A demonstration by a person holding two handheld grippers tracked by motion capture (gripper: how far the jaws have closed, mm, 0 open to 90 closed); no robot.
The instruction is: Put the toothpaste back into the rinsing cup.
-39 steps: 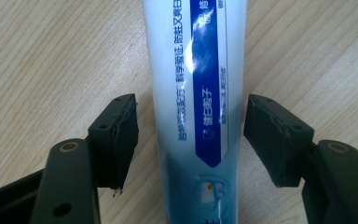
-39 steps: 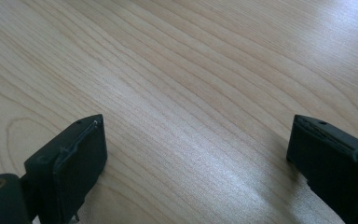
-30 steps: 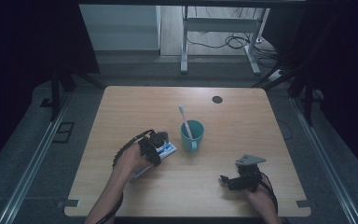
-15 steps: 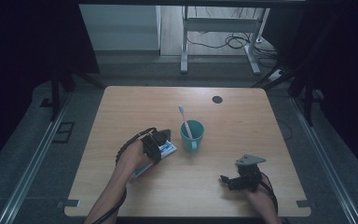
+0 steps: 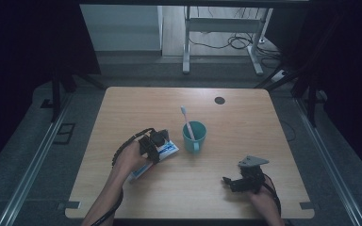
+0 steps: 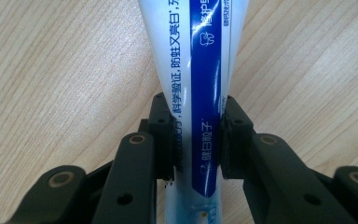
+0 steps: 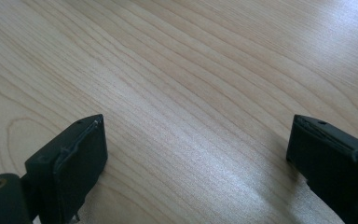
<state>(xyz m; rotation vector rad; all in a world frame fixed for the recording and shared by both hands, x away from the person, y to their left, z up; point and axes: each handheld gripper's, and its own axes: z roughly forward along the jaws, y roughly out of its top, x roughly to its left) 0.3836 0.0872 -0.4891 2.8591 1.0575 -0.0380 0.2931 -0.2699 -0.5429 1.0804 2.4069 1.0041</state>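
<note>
A: Your left gripper (image 6: 196, 140): jaws have just been closing, pads now pinching the toothpaste tube (image 6: 200, 84) flat on the table (image 5: 245, 122), near the teal cup (image 5: 194, 136).

B: Your right gripper (image 7: 196, 154)?

A: Jaws wide apart over bare wood.

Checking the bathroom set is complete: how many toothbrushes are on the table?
1. The toothbrush stands tilted in the teal cup near the table's middle, bristles up. More could hide under the hands, though none shows.
</note>
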